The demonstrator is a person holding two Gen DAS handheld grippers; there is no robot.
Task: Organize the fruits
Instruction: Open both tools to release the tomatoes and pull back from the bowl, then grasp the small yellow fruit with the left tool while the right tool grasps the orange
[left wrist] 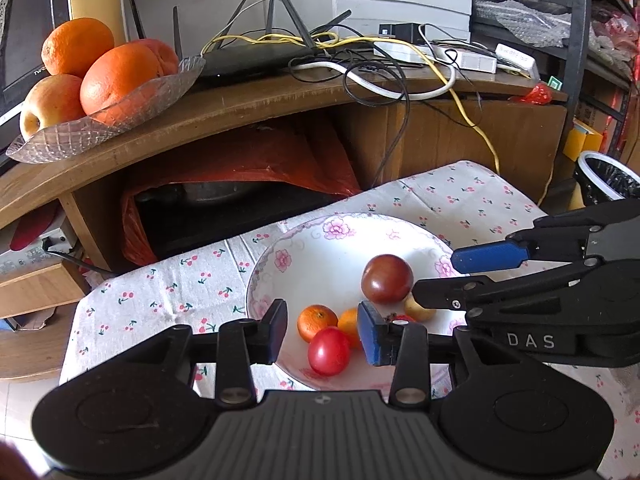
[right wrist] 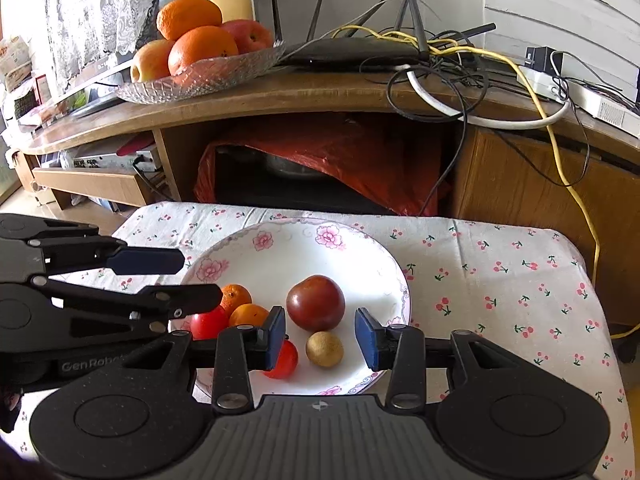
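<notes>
Tabletop (right wrist: 500, 292): low, draped in a white cloth (right wrist: 472, 248) printed with little red cherries, hanging over the edges.
On the tabletop: one white floral plate (right wrist: 280, 248), sitting toward the near left of the cloth, holding small fruits.
Wooden shelf (right wrist: 320, 88): curved front edge, standing behind and above the tabletop.
On the shelf, left: a cut-glass dish (right wrist: 208, 76) piled with oranges and apples, right by the edge.
On the shelf, middle: a black router (right wrist: 352, 54), antennas up, just beside the dish.
On the shelf, right: tangled black, white and yellow cables (right wrist: 448, 80), plus a white power strip (right wrist: 540, 80).
</notes>
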